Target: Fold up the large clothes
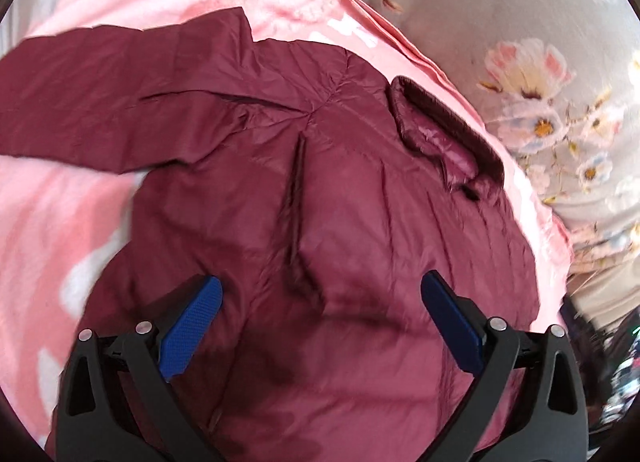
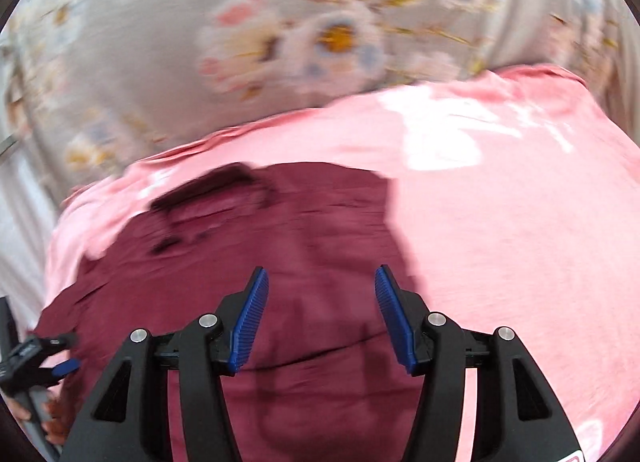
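We have a maroon padded jacket [image 1: 320,190] lying flat on a pink blanket [image 1: 60,222], which in turn covers a grey floral bedspread [image 1: 520,22]. The jacket sits toward the blanket's edge that borders the bedspread, its ribbed collar [image 1: 444,134] nearly reaching that edge. One sleeve [image 1: 100,90] stretches straight out across the blanket, away from the body, which suggests to us that the garment is spread out so its seams and edges can be found before any fold.

Our left gripper [image 1: 320,322] hovers over the jacket's lower body with its blue pads [image 1: 192,330] spread wide and nothing between them; the cloth beneath lies undisturbed. Our right gripper [image 2: 322,318] also stands parted, with only maroon fabric seen below the gap and no cloth pinched. Its view is smeared, so we cannot say how close the pads are to the cloth.

In the right wrist view the jacket's side edge [image 2: 394,222] runs just beside the right-hand finger, with bare blanket beyond. We judge that both tools are empty because we are between grasps, and the outstretched sleeve looks like the next part needing to be brought in over the body.
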Demonstrator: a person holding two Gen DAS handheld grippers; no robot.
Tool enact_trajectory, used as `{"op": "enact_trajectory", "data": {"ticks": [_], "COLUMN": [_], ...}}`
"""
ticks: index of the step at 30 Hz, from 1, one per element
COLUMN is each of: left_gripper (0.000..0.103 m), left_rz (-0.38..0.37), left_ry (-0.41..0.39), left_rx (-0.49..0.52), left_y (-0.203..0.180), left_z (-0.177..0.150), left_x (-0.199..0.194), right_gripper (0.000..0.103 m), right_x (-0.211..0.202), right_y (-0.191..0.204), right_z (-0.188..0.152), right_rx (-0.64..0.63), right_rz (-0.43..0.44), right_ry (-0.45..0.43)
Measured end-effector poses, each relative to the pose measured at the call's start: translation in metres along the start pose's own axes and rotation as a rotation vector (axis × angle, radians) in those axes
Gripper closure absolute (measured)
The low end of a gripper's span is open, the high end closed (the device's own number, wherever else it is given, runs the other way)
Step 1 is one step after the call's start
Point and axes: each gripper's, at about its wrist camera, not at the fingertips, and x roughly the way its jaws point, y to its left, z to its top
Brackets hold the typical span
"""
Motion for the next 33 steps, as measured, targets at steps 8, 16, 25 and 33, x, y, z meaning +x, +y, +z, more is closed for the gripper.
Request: {"op": "enact_trajectory", "data": {"ticks": [8,16,25,33], "left_gripper": [0.094,0.102,0.102,0.048], "left_rz": [0.078,0.079,0.218,0.264], "left_ry": [-0.022,-0.136,-0.049,-0.258], "left_rx": [0.1,0.191,0.254,0.257], "left_y": [-0.029,-0.04,-0.019,-0.035], "left_z": [0.021,0.028,-0.007,0.005], "left_x": [0.017,-0.014,0.031,-0.033], "right_gripper": [0.071,0.102,0.1,0.086], "right_x": [0.057,0.009,0.054,0.003], "right_y": [-0.03,-0.027,-0.02,-0.003], "right_z": [0.004,0.008,-0.02,0.01], "right_rx": [0.05,0.065,-0.066,-0.091], "right_rz": [-0.065,-0.012,-0.163,-0.175], "right_ry": [0.108,-0.019,0.131,-0.027]}}
